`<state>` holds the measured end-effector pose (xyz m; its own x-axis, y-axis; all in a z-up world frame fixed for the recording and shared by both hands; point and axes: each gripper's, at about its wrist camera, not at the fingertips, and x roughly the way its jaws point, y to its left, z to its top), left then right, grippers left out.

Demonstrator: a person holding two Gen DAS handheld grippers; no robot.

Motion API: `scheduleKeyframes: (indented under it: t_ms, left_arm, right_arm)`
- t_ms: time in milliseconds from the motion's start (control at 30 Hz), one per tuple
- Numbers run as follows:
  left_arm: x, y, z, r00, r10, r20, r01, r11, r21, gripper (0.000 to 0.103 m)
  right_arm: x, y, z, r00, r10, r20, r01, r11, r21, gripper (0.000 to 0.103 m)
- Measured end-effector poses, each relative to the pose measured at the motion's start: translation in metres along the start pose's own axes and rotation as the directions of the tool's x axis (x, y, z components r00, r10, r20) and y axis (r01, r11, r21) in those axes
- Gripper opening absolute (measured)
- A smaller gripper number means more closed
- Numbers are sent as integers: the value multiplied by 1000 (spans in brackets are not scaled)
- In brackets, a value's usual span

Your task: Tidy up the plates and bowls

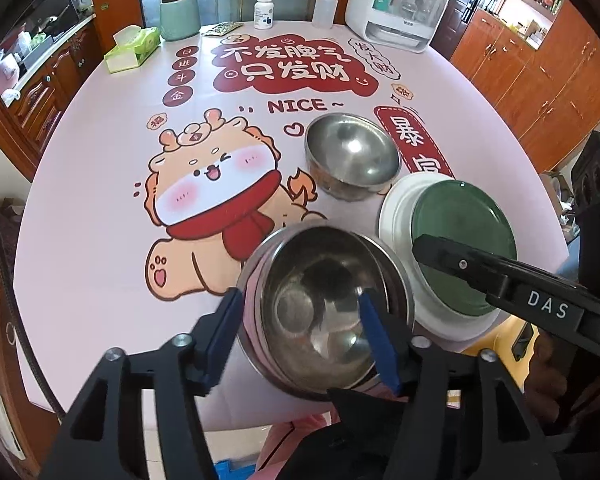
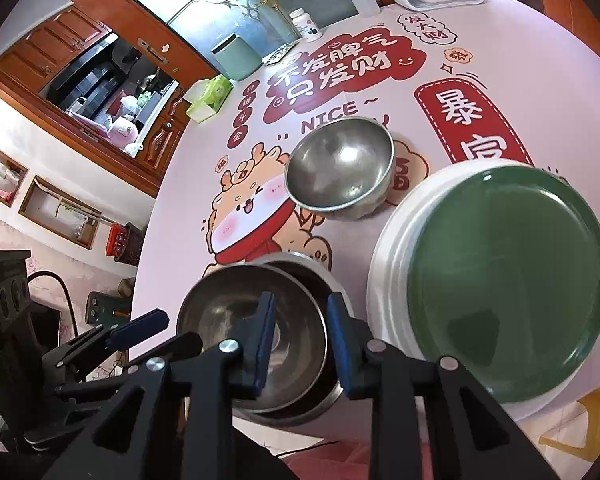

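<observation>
Bowls (image 1: 324, 312): three steel, two nested. Plates (image 2: 508, 280): two, stacked.

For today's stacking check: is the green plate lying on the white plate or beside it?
On it. The green plate lies flat atop the white plate, whose rim shows around its left side.

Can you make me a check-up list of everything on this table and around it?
Surface: round table with a pink cartoon dragon cloth.
Job's things: two nested steel bowls near the edge; single steel bowl farther back; green plate stacked on white plate.
Clutter: tissue box, green canister, pill bottle, squeeze bottle, white appliance.
Grippers: left tool open astride the nested bowls' rim; right tool open, rim between, not pressed.
Cables: black cord beside table.
Surroundings: wooden cabinets.
</observation>
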<state>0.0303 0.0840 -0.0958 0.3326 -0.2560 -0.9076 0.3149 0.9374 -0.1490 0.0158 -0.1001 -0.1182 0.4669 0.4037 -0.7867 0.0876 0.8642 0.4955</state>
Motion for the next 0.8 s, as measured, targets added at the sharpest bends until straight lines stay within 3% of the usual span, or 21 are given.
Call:
scheduleKeyframes:
  t_ms: [433, 533, 800]
  left_arm:
    - [21, -7, 32, 1000, 8, -2, -8, 1000, -18, 63]
    - [27, -8, 41, 1000, 6, -3, -6, 1000, -30, 64]
    - [44, -4, 67, 1000, -6, 7, 6, 997, -80, 65]
  right_arm:
    - [6, -14, 33, 998, -55, 22, 56, 998, -16, 27]
    - [11, -20, 42, 998, -57, 11, 57, 998, -13, 37]
    - [26, -33, 68, 998, -60, -19, 59, 998, -19, 39]
